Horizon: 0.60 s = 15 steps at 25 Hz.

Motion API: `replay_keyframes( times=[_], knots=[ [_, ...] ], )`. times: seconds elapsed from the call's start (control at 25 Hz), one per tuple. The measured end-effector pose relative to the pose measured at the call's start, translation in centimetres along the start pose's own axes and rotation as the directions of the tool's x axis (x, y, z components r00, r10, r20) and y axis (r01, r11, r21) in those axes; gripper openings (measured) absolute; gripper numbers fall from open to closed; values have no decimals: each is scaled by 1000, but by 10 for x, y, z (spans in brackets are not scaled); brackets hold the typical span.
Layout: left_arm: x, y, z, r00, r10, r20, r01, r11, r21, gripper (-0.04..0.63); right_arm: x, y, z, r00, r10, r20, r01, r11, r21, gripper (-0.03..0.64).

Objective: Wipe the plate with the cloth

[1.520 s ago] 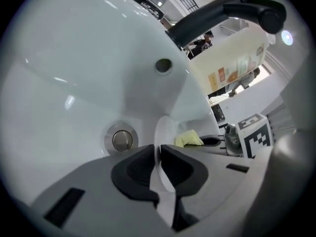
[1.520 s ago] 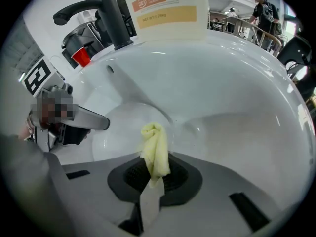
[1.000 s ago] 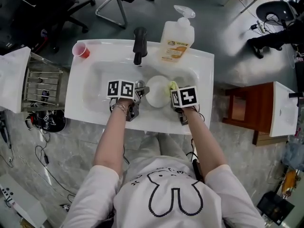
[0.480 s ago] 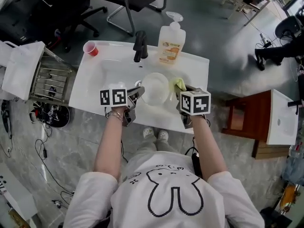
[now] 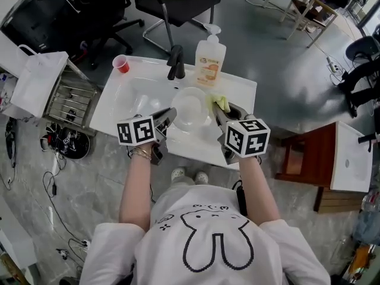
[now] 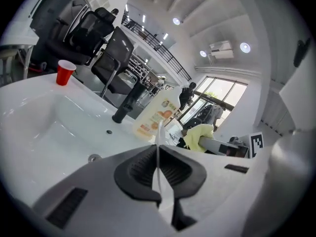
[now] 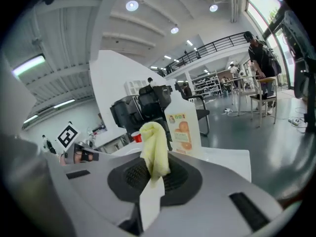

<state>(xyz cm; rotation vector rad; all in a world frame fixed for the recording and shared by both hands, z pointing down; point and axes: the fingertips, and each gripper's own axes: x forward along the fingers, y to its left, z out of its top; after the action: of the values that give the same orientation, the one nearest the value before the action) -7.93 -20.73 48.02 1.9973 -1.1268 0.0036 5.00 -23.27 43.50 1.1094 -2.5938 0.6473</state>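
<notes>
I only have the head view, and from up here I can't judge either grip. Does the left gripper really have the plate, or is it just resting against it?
Observer: It has it. In the left gripper view the left gripper is shut on the plate, which it grips by the thin rim, seen edge-on between the jaws.
Operator: And on the right, pinched or only draped over a jaw?
Observer: Pinched. In the right gripper view the right gripper is shut on the yellow cloth, and a folded wad of it stands up past the jaws.
</notes>
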Motion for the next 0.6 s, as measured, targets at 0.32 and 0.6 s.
replay_keyframes(
  times=[0.32, 0.6],
  knots=[
    [-10, -24, 12, 999, -26, 32, 25, 999, 45, 18, 14, 63, 36, 988, 139, 72, -130, 985, -113, 48],
    [-18, -36, 32, 996, -82, 39, 78, 992, 96, 18, 49, 94, 39, 986, 164, 30, -155, 968, -198, 48]
  ],
)
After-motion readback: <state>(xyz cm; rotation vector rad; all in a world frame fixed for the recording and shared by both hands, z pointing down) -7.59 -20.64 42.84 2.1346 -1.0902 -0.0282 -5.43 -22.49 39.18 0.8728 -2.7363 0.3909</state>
